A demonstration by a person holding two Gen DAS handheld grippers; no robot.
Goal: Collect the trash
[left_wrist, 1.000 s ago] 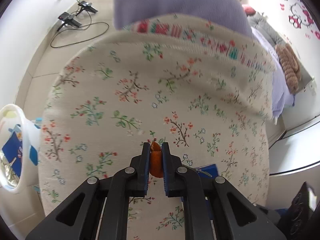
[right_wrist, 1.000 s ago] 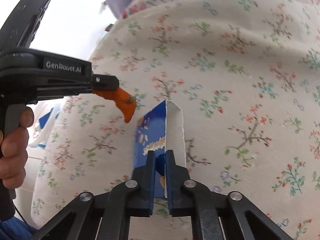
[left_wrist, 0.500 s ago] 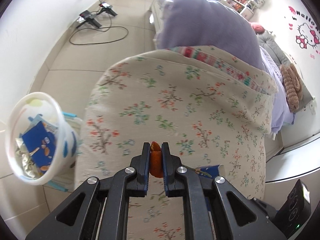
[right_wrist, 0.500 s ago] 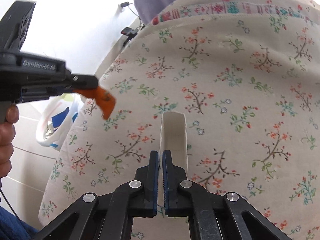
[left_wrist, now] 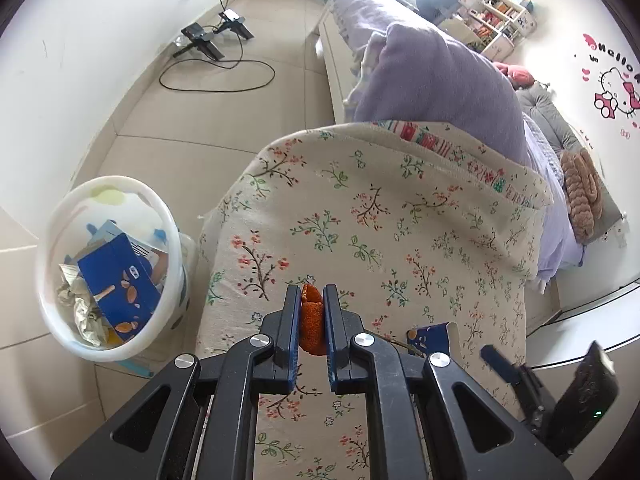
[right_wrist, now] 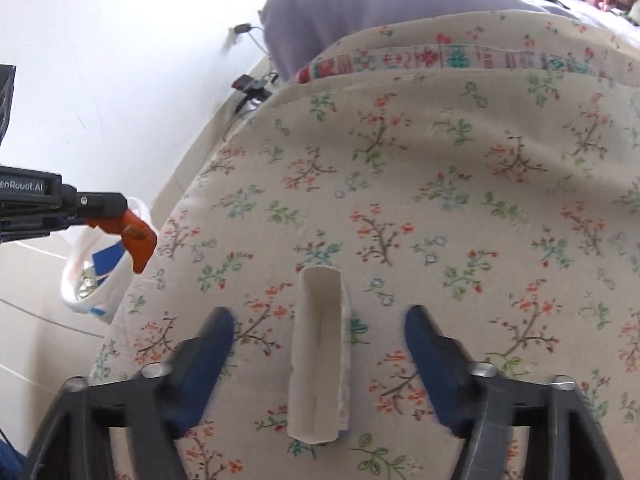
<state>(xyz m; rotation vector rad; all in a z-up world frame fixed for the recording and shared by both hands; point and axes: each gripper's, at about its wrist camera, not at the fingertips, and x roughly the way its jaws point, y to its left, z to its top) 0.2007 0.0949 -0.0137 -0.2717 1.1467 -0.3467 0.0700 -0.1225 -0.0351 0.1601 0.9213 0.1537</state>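
Bedroom interior in bright daylight. White walls [left_wrist: 60,92] meet a floor of large pale beige tiles [left_wrist: 208,112]. Black cables and small stands [left_wrist: 212,40] lie near the wall. A bed runs along the room, covered by a cream floral bedspread [left_wrist: 380,232] with a lilac pillow [left_wrist: 440,84] above it and a tan knitted cushion [left_wrist: 580,192] beside. A shelf unit [left_wrist: 500,16] stands beyond; a cartoon cat sticker [left_wrist: 616,92] decorates the far wall.
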